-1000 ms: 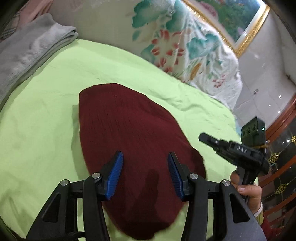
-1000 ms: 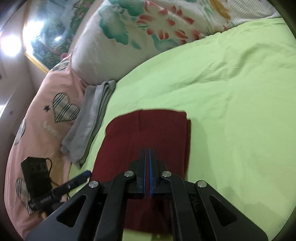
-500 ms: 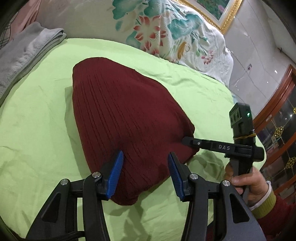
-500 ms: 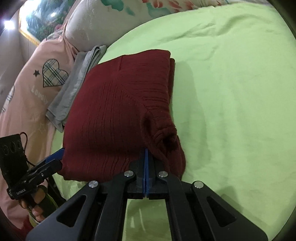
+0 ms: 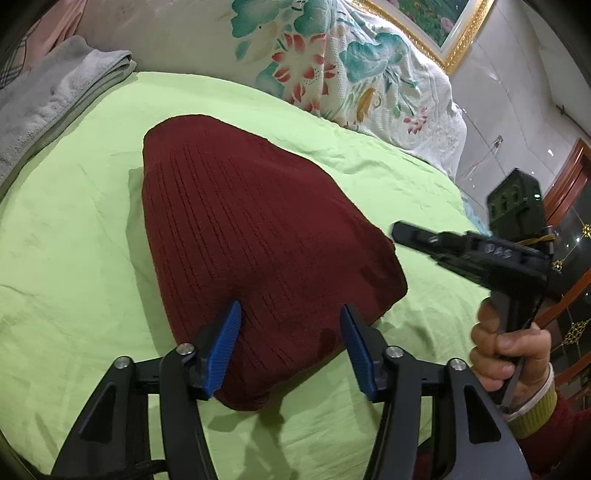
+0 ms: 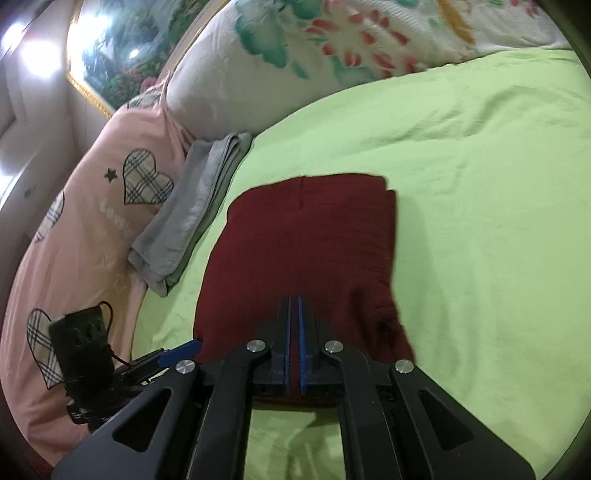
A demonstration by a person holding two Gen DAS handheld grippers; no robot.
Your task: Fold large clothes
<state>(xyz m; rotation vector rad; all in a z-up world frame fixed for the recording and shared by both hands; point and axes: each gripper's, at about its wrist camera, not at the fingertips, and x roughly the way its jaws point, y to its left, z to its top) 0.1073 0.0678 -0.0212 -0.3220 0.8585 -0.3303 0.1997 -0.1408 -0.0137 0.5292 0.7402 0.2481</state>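
A dark red ribbed knit garment [image 5: 258,236], folded into a compact rectangle, lies flat on the light green bed sheet [image 5: 66,258]; in the right wrist view the same garment [image 6: 306,251] shows stacked layers along its right edge. The left gripper [image 5: 291,332] hovers over the near edge of the garment with its jaws spread wide, the blue pads [image 5: 223,350] framing the knit without closing on it. The right gripper [image 6: 294,332] is held over the near end of the garment with its jaws nearly pressed together, a thin slit between the blue pads and no cloth visibly caught in them. In the left wrist view the right gripper [image 5: 402,232] appears to the right of the garment, its tip just beside the garment's right corner, and the right hand [image 5: 509,350] wraps its handle. In the right wrist view the left gripper [image 6: 181,352] lies at the garment's near left corner. A folded grey towel [image 6: 192,210] lies to the left of the garment, at the edge of the sheet, well apart from it. A pink quilt with plaid hearts [image 6: 92,206] lies beyond the towel. A white pillow with a floral print [image 5: 332,70] rests behind the garment, and a gold-framed picture [image 5: 450,33] hangs above it.
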